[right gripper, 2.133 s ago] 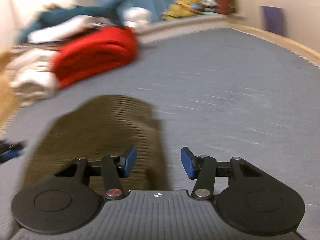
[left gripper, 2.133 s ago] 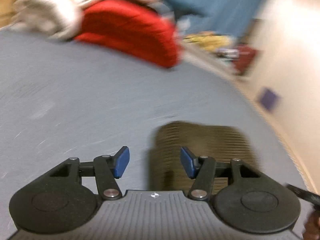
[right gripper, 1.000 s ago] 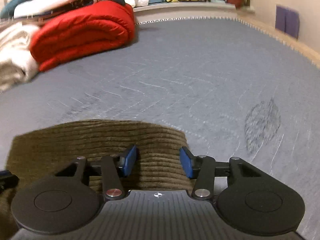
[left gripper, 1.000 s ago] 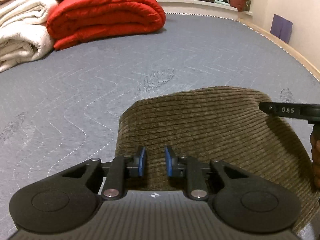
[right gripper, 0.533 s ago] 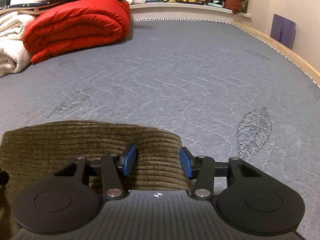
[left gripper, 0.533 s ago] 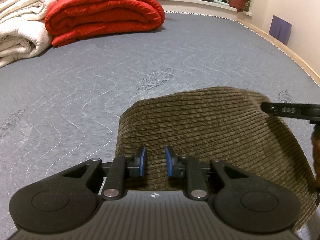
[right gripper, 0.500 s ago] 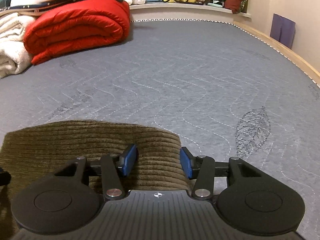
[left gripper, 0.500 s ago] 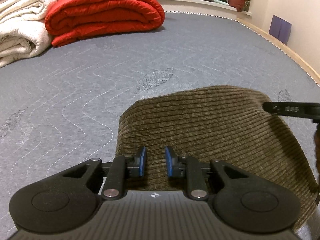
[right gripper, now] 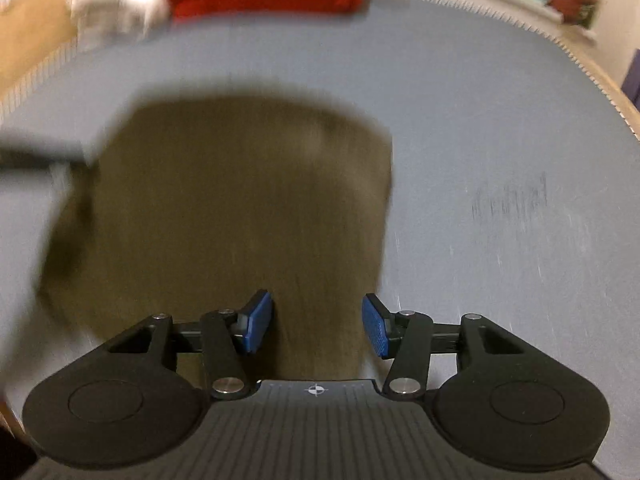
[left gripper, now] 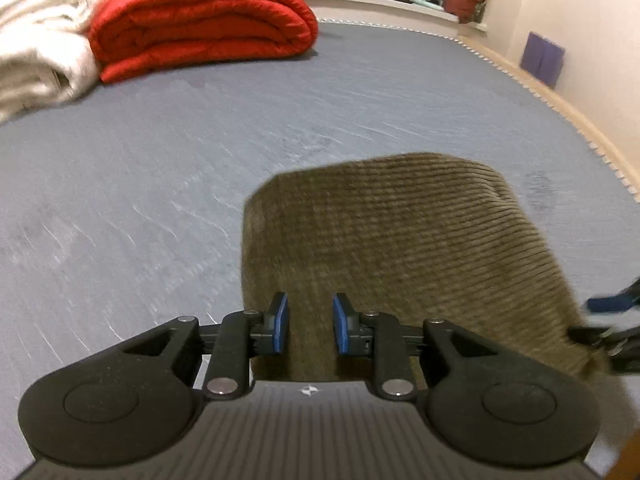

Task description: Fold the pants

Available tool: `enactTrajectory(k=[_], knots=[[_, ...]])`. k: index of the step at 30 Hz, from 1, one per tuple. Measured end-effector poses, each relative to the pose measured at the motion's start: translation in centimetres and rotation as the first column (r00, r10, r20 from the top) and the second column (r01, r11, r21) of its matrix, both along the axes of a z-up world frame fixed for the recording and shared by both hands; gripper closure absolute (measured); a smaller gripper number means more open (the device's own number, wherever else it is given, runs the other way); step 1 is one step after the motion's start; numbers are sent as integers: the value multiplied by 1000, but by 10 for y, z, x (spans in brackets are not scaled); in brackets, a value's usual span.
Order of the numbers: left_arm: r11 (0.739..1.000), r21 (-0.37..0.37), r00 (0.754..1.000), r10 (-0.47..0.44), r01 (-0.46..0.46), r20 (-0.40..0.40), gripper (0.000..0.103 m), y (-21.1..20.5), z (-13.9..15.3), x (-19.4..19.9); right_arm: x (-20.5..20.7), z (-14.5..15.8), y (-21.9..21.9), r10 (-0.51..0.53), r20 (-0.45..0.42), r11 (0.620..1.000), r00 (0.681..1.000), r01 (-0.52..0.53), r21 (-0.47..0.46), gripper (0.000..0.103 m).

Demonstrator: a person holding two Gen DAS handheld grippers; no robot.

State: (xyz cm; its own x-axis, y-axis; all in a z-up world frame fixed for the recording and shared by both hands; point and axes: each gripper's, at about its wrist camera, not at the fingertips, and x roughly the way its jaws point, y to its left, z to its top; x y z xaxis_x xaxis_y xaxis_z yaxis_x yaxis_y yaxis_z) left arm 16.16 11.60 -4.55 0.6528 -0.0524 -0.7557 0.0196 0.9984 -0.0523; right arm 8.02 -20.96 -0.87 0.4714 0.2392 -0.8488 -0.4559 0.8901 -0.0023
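Both tools share one build. The left gripper [left gripper: 307,329] has a matte black body whose ribbed, dark grey top plate carries a small white cross-in-circle mark just behind the fingers. Outboard of the fingers sit two rounded black housings, each with a shallow circular recess. Black linkage bars run inward, pinned by round silver screws, and end in flat blue pads [left gripper: 279,322]. The right gripper [right gripper: 317,328] looks the same; its blue pads [right gripper: 375,330] show a fine dotted texture.

You have a grey quilted mattress [left gripper: 360,92] ahead, a red duvet [left gripper: 200,20] rolled beside cream walls [left gripper: 580,12].
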Motion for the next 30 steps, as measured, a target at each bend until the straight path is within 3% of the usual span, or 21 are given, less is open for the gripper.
enactTrajectory(k=[2, 4, 7, 8, 9, 11, 14, 18, 20, 22, 24, 26, 27, 28, 30], knots=[[999, -23, 998, -41, 40, -37, 71, 3, -16, -4, -9, -5, -9, -11, 3, 999, 1000, 10, 31, 51], [996, 42, 996, -84, 85, -23, 68, 1, -26, -11, -10, -3, -18, -55, -30, 995, 998, 58, 87, 50], [1000, 7, 998, -17, 18, -57, 65, 4, -9, -21, -15, 6, -25, -115, -52, 987, 992, 120, 104, 48], [1000, 7, 999, -1, 1, -45, 59, 4, 1, -28, -17, 14, -25, -131, -38, 987, 991, 134, 89, 48], [1000, 11, 1000, 5, -5, -20, 53, 3, 11, -36, -21, 24, -24, -142, -17, 986, 990, 143, 79, 48], [999, 23, 999, 25, -26, 32, 27, -1, 34, -54, -35, 50, -20, -168, 44, 982, 985, 163, 95, 37], [998, 11, 991, 59, -61, 117, 17, -12, 68, -87, -65, 90, -17, -260, 159, 959, 953, 235, 158, 12], [991, 12, 959, 125, -132, 253, 12, -28, 93, -143, -124, 122, -15, -315, 302, 934, 900, 237, 268, 8], [984, -15, 926, 171, -177, 336, 1, -35, 93, -167, -150, 122, -18, -335, 357, 924, 872, 229, 307, 1], [980, -34, 904, 195, -197, 381, 1, -43, 82, -185, -165, 110, -22, -347, 377, 919, 859, 230, 321, 1], [984, -36, 920, 178, -176, 350, 1, -51, 63, -191, -174, 91, -25, -355, 392, 916, 849, 232, 328, 1], [988, -30, 968, 153, -150, 197, 0, -59, 42, -183, -178, 69, -24, -349, 406, 921, 845, 230, 313, 1], [990, -24, 979, 144, -142, 146, 0, -61, 34, -179, -178, 56, -23, -351, 410, 924, 842, 241, 297, 1], [990, -7, 983, 144, -144, 115, 0, -64, 26, -175, -179, 49, -21, -354, 403, 924, 844, 249, 290, 1], [987, 32, 983, 151, -155, 100, 0, -67, 18, -167, -174, 32, -17, -334, 345, 933, 877, 254, 255, 1]])
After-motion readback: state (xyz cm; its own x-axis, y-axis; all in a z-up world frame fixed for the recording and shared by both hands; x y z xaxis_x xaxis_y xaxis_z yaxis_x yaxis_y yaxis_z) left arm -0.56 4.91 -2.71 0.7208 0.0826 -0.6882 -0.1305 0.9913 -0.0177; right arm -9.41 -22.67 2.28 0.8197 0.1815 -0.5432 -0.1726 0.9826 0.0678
